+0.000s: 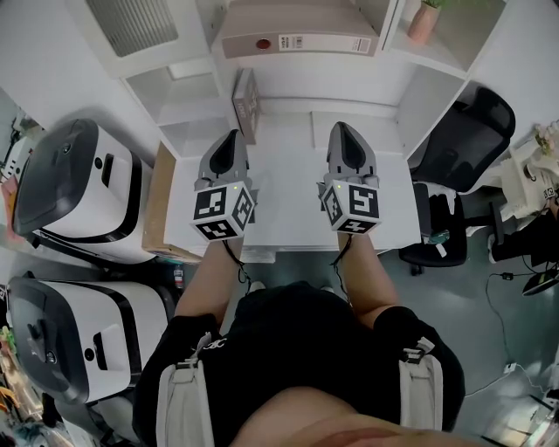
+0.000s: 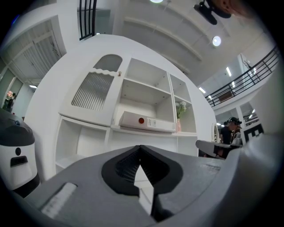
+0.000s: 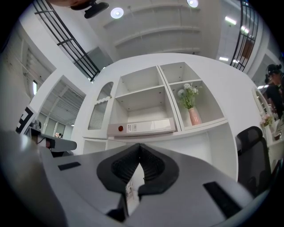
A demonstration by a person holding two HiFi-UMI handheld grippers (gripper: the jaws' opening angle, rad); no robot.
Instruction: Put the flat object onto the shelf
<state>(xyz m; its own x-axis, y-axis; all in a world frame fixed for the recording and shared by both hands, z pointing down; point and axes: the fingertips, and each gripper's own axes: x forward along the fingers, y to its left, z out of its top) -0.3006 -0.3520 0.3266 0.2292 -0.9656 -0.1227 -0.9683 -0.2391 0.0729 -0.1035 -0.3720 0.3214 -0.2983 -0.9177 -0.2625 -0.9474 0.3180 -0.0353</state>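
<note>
A flat grey binder (image 1: 297, 35) with a red dot and a white label lies on its side on a middle shelf of the white shelf unit; it also shows in the left gripper view (image 2: 146, 122) and the right gripper view (image 3: 142, 127). A second flat object (image 1: 245, 105) stands on edge at the back of the white desk (image 1: 288, 205), just beyond my left gripper (image 1: 232, 136). My right gripper (image 1: 342, 129) hovers beside it over the desk. In their own views the left gripper (image 2: 140, 148) and right gripper (image 3: 140, 146) are shut, with nothing between the jaws.
A pink vase with flowers (image 1: 424, 22) stands in the right shelf bay. A black office chair (image 1: 463, 131) is right of the desk. Two white machines (image 1: 79, 183) and a cardboard sheet (image 1: 157, 201) are on the left. A person (image 2: 230, 128) stands in the background.
</note>
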